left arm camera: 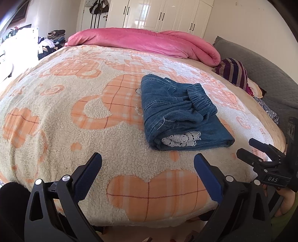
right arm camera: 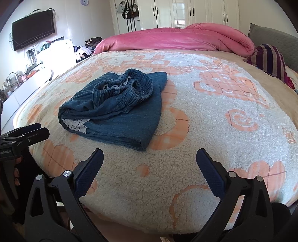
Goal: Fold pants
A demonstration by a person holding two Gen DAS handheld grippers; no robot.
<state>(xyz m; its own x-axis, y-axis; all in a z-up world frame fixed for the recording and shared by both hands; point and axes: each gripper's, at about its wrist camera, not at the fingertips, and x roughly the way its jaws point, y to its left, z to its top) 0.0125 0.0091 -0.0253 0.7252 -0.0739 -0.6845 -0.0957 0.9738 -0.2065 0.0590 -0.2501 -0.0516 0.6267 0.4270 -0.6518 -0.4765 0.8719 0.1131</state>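
Blue denim pants (left arm camera: pixel 178 113) lie folded into a compact bundle on the fleece bedspread, elastic waistband on top and white lace trim showing at the near end. In the right wrist view the pants (right arm camera: pixel 115 111) sit left of centre. My left gripper (left arm camera: pixel 148 163) hovers open near the bed's front edge, short of the bundle and holding nothing. My right gripper (right arm camera: pixel 150 158) is open too, empty, back from the pants. The right gripper (left arm camera: pixel 249 147) shows at the right of the left wrist view; the left gripper (right arm camera: pixel 40 129) shows at the left edge of the right wrist view.
The bed (left arm camera: pixel 55 121) has a cream and orange fleece cover. A pink duvet (left arm camera: pixel 149 41) is rolled along the far side. A striped cushion (left arm camera: pixel 234 72) and grey headboard (left arm camera: pixel 270 74) lie at the right. Piled clothes (left arm camera: pixel 50 42), a wall TV (right arm camera: pixel 33 35) and wardrobes (right arm camera: pixel 195 13) stand beyond.
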